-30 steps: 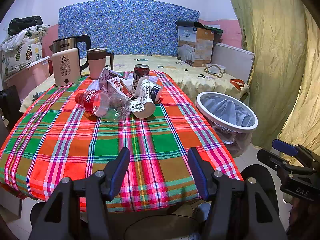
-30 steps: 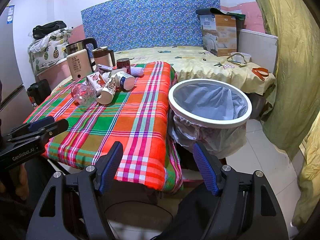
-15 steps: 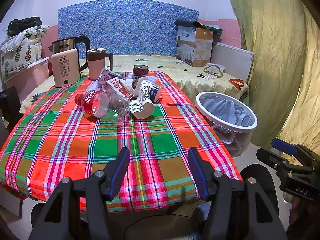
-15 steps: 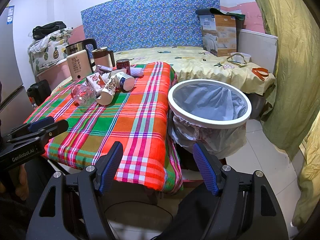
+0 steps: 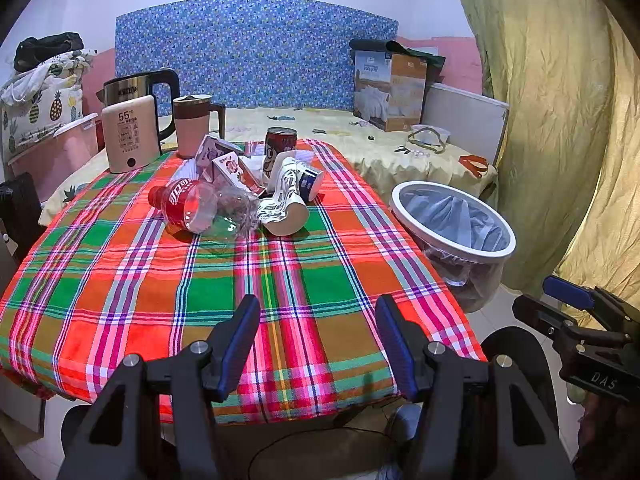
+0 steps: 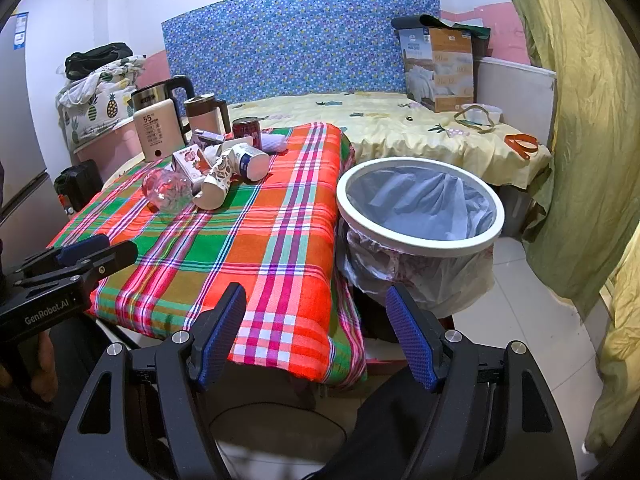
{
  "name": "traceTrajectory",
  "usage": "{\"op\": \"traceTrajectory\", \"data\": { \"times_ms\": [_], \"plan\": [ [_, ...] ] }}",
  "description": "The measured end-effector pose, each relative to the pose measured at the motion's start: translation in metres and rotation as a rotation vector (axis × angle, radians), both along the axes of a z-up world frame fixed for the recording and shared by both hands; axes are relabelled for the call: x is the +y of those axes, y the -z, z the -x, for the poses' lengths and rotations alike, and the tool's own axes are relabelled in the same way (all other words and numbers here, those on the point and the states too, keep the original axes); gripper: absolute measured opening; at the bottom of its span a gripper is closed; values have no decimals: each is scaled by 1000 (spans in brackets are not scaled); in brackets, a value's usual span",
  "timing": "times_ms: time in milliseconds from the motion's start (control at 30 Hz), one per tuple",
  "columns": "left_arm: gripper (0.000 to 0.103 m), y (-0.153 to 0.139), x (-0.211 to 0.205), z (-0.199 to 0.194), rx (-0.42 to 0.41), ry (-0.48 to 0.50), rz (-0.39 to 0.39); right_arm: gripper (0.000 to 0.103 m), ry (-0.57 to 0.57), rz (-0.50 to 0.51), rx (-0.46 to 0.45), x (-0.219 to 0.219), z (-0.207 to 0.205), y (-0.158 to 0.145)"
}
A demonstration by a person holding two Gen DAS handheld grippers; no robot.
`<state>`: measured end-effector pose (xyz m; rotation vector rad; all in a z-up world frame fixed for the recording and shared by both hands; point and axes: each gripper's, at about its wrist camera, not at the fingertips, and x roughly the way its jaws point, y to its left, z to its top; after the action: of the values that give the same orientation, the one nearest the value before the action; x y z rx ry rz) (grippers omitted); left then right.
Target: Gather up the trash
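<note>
Left tool (image 5: 318,340), spread and empty, likely sits nearer the bottle (image 5: 200,210) at eleven o'clock, lying crosswise; right tool (image 6: 316,334) likewise spread.

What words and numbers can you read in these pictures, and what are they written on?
"55": on the pink warmer box beside the kettle; the small print under it is too blurred.
"GenRobot.AI": on the left gripper.
"DAS": on the right gripper.
"60" and "100": on the quilt box; its other print is too small.
White letters on the bottle label: unreadable.
Can, cartons, kettle badge: too blurred.
</note>
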<state>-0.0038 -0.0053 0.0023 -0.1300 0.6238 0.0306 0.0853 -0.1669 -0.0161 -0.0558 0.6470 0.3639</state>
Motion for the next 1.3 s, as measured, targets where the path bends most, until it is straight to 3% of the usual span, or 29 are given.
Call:
{"op": "traceTrajectory", "data": {
  "times_ms": [300,833,1033,1300],
  "plan": [
    [62,7,6,-9,31,3,29,74,0,-1,13,4,-8,3],
    [62,19,48,-52,69,-96,28,74,-71,-20,54,34,-44,7],
    [62,12,76,-72,51,-152,62,74,-122,-50,59,54,-64,2],
    [65,5,110,-97,37,-233,166,74,-179,-84,87,90,-99,-1]
  ]
}}
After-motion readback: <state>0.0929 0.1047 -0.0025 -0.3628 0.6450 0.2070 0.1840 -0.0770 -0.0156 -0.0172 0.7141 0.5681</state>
